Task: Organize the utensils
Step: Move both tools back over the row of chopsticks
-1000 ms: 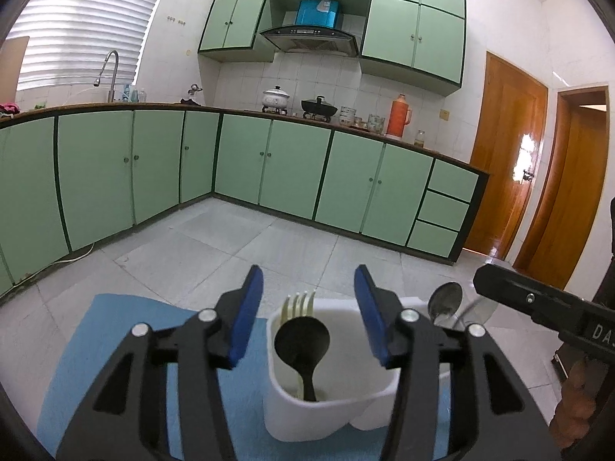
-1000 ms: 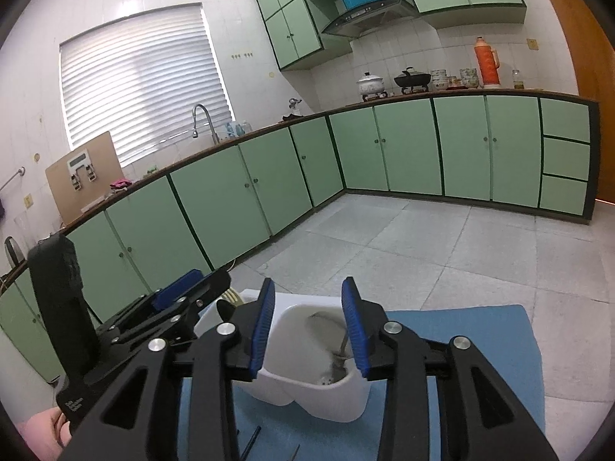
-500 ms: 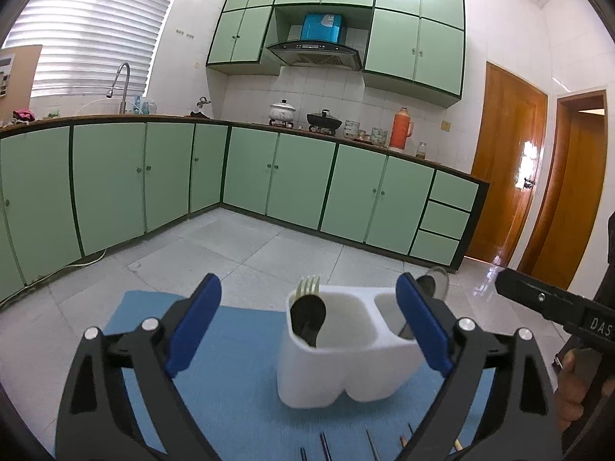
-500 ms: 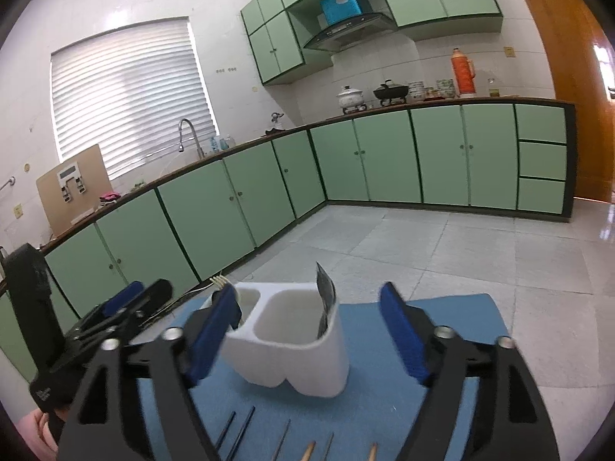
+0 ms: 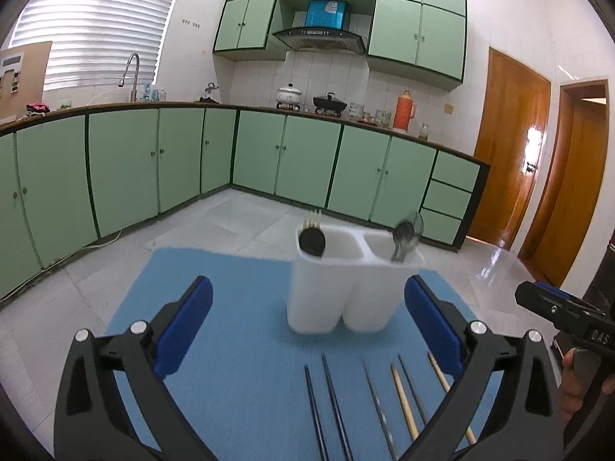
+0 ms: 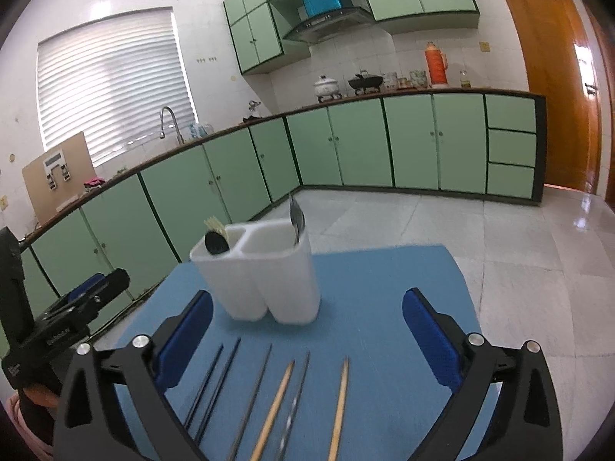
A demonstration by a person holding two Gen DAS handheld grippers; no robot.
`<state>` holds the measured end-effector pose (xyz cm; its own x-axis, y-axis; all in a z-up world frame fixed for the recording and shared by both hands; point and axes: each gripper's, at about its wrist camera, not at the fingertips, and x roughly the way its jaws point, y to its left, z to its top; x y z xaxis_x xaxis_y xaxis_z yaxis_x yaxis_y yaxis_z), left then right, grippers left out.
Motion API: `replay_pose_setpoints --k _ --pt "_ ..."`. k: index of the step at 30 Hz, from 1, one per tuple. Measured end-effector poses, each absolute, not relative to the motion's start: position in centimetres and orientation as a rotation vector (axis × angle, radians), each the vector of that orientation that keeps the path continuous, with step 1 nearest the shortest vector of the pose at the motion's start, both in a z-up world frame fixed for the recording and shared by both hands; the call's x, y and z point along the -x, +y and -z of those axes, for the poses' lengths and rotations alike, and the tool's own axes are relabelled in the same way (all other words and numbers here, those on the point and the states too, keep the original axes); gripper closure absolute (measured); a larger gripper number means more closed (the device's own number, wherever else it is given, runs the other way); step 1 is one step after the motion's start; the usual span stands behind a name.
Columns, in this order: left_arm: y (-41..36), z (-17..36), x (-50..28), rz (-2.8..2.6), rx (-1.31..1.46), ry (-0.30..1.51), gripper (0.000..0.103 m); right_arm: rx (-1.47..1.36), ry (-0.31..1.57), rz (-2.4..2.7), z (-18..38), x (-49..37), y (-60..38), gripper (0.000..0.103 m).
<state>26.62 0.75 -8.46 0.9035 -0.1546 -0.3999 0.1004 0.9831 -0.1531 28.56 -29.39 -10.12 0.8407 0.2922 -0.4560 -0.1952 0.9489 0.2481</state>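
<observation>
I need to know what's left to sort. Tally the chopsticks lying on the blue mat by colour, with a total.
Black chopsticks: 2
Grey metal chopsticks: 2
Wooden chopsticks: 2
Total: 6, all lying loose on the blue mat.

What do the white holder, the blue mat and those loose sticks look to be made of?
White holder: probably plastic; smooth, matte, seamless rounded walls.
Blue mat: likely fabric or foam; flat, dull, no glare.
Pale chopsticks: look like bamboo or wood, tan and matte.
Dark chopsticks: black plastic, lacquer or metal; too thin to tell.
</observation>
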Motion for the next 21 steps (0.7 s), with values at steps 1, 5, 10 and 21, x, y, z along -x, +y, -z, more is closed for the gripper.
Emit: replay_pose_setpoints --k 1,5,10,21 --pt "0.8 8.7 -26.0 0.129 0.125 0.430 0.006 -0.191 0.522 -0.256 10.5 -27.8 -29.5 0.006" --pt "0.7 9.7 -23.5 0.112 0.103 0.463 0.006 -0.189 0.550 -0.227 11.5 -25.4 -29.8 0.006" --pt "0.8 11.4 -19.8 0.099 0.075 0.506 0.006 -0.196 0.596 -0.222 13.0 -22.0 -30.0 0.006" --pt "0.4 15.8 -14.3 0.113 0.021 0.630 0.006 -0.138 0.763 -0.210 17.6 -15.6 -30.1 0.015"
